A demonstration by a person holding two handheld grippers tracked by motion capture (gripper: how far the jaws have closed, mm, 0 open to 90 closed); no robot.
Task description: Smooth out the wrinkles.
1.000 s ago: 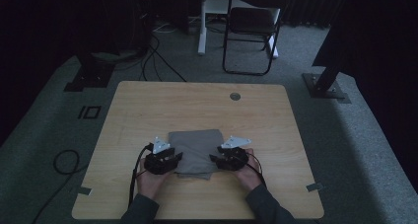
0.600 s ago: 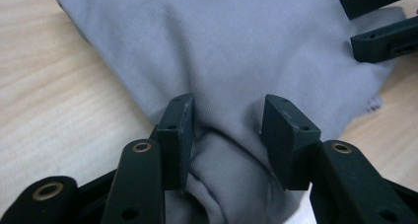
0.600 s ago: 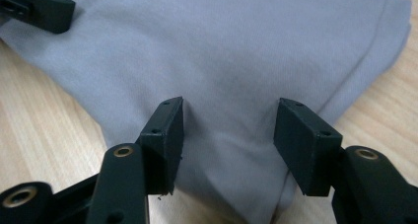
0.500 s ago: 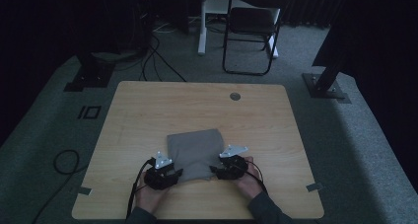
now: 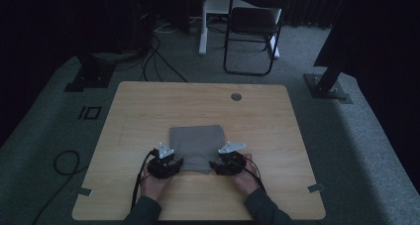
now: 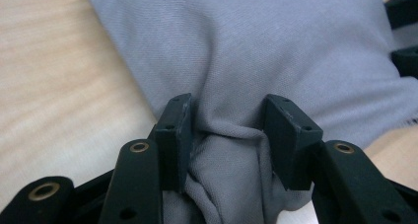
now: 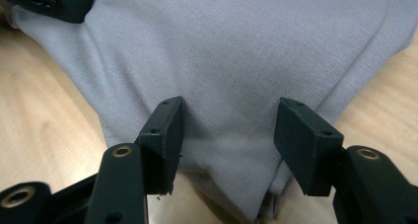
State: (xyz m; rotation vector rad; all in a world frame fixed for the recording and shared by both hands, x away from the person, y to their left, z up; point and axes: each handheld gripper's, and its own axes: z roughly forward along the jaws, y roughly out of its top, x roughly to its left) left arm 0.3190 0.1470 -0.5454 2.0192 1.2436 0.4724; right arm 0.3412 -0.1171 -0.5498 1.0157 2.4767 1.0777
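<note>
A folded grey cloth (image 5: 195,140) lies on the wooden table (image 5: 148,106), nearer the front. My left gripper (image 5: 174,161) is at its near left corner and my right gripper (image 5: 220,163) at its near right corner. In the left gripper view a bunched fold of the cloth (image 6: 246,46) sits loosely between the jaws of the left gripper (image 6: 226,130), which have just been opening. In the right gripper view the cloth (image 7: 236,51) lies flat between the spread jaws of the right gripper (image 7: 227,135), which have also just been opening. No pad presses on it.
A round grommet hole (image 5: 236,96) is near the table's far edge. Beyond the table stand a black chair (image 5: 250,31) and two stand bases (image 5: 327,86) on the carpet. Cables (image 5: 64,160) lie on the floor at the left.
Both hands drew a little toward the table's near edge, then eased back to the cloth's near corners. The cloth has hardly shifted.
</note>
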